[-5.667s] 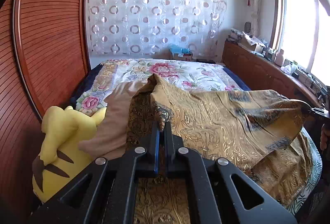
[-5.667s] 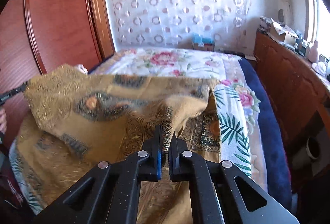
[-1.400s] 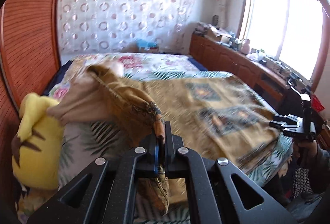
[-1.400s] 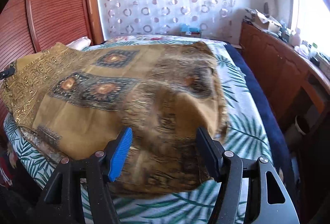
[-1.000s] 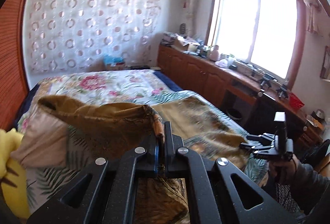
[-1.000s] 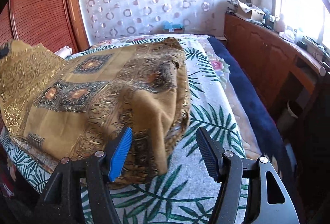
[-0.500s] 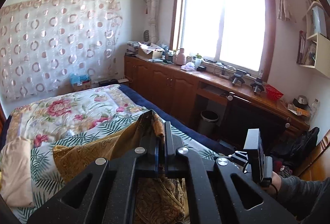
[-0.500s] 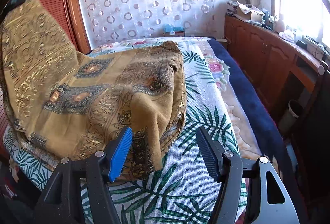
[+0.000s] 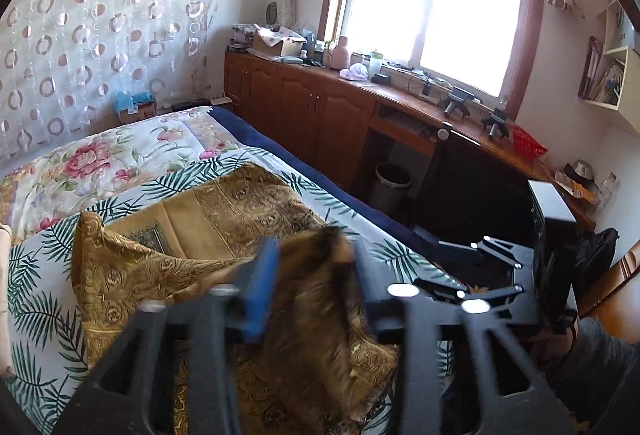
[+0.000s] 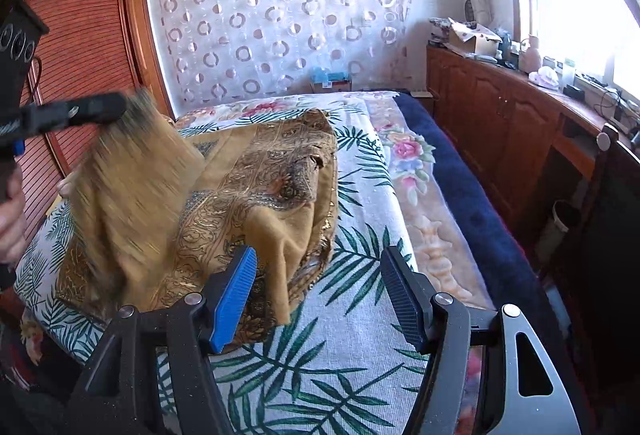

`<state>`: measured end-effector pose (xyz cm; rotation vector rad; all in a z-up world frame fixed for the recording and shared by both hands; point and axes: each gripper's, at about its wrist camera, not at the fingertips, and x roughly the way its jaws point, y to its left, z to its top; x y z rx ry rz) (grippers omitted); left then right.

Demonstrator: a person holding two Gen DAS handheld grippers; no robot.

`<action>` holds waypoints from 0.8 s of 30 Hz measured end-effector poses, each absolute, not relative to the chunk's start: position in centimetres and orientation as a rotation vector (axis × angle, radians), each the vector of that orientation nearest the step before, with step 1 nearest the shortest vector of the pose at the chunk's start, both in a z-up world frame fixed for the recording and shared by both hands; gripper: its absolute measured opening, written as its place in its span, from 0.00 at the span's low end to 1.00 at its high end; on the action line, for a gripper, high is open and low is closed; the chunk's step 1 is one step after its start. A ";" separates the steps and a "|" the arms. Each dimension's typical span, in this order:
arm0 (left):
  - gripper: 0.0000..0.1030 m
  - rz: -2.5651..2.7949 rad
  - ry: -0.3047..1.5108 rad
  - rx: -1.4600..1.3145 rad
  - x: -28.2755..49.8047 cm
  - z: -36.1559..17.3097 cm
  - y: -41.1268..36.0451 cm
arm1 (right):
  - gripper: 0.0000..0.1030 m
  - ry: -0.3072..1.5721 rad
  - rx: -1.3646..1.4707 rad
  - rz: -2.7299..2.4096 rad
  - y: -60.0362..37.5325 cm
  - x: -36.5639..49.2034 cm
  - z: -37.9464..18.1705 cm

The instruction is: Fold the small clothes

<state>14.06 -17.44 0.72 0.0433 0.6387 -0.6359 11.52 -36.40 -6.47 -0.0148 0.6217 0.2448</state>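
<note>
The left gripper (image 9: 310,275) is shown with jaws opening around a blurred corner of gold cloth (image 9: 240,211); the right gripper (image 10: 320,295) is held apart, empty, the cloth's edge just beside its blue pad.

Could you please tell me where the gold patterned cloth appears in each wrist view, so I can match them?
Left wrist: gold patterned cloth lies lower centre on the bed, one corner between the opening left hand-held gripper jaws.
Right wrist: cloth sits left of centre.
Shared landmark: circle-patterned curtain.
</note>
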 end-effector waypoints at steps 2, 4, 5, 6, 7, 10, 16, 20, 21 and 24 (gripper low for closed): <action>0.62 -0.624 0.638 0.062 13.5 0.8 -17.2 | 0.64 0.629 -0.016 0.242 -36.2 11.7 -6.6; 0.64 -0.603 0.620 0.060 12.9 1.1 -16.4 | 0.64 0.631 -0.019 0.241 -36.1 11.7 -6.4; 0.66 -0.597 0.616 0.056 12.6 1.3 -16.0 | 0.64 0.631 -0.017 0.241 -36.1 11.8 -6.4; 0.66 -0.593 0.617 0.053 12.6 1.4 -15.6 | 0.64 0.629 -0.016 0.242 -36.0 11.8 -6.2; 0.66 -0.584 0.618 0.048 12.3 1.4 -14.9 | 0.64 0.627 -0.016 0.244 -35.9 11.8 -6.0; 0.66 -0.537 0.610 0.044 11.8 1.3 -13.0 | 0.64 0.616 -0.019 0.255 -35.5 12.0 -5.5; 0.66 -0.430 0.619 0.033 10.8 0.4 -8.4 | 0.64 0.596 -0.042 0.290 -33.8 12.7 -4.6; 0.66 -0.347 0.630 0.033 10.6 -0.7 -5.6 | 0.64 0.587 -0.066 0.331 -31.7 13.6 -4.3; 0.66 -0.329 0.635 0.026 10.5 -1.0 -4.8 | 0.64 0.584 -0.072 0.344 -31.1 13.8 -4.2; 0.66 -0.314 0.662 -0.014 10.5 -2.0 -3.2 | 0.64 0.584 -0.105 0.393 -28.8 14.7 -4.1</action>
